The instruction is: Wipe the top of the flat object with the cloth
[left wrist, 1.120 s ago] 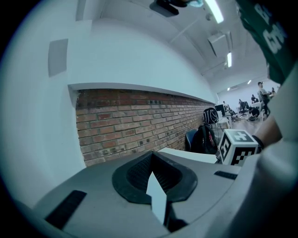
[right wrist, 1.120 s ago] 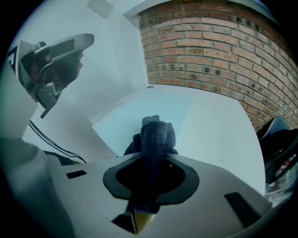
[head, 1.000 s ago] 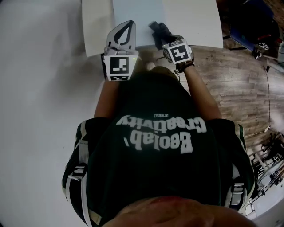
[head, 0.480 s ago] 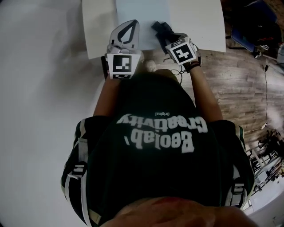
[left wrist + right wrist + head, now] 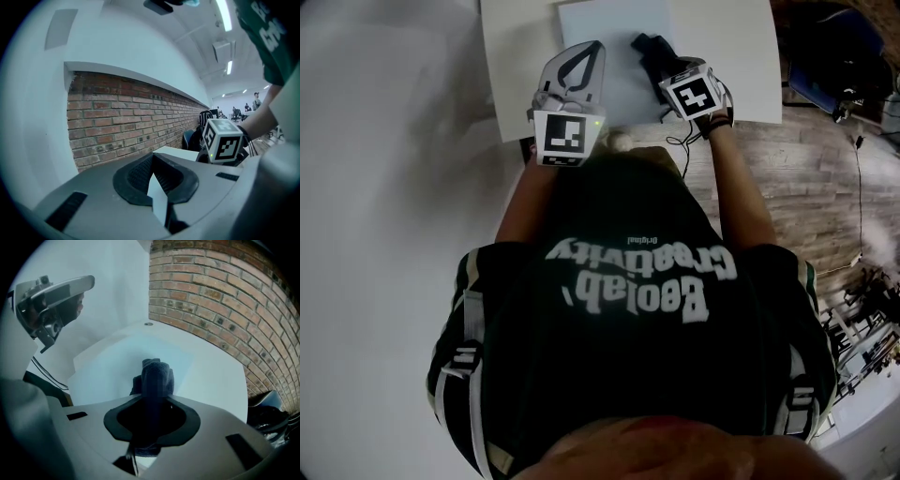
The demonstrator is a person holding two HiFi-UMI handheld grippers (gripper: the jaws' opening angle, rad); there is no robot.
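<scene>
The right gripper [image 5: 152,401] is pinching the dark cloth [image 5: 154,376] - its jaws are clamping down on it, and the bunched end is sticking out past the tips. That end looks like it's sitting on the flat object [image 5: 614,37], a pale blue sheet, over toward its right side. The sheet is lying flat on the white table [image 5: 727,47], and the table's near edge is butting up against the wood floor [image 5: 806,159].

The left gripper [image 5: 591,52] is hanging over the sheet's left edge with its jaws pressed together, tips meeting. In its own view a pale sliver is showing in the slot, but I can't tell what it is. That gripper is pointing out level toward a brick wall [image 5: 117,122], with the other gripper's marker cube showing off to the right.

The two grippers are sitting just beside each other at the near end of the sheet - left on the left edge, right with the cloth on the right.
</scene>
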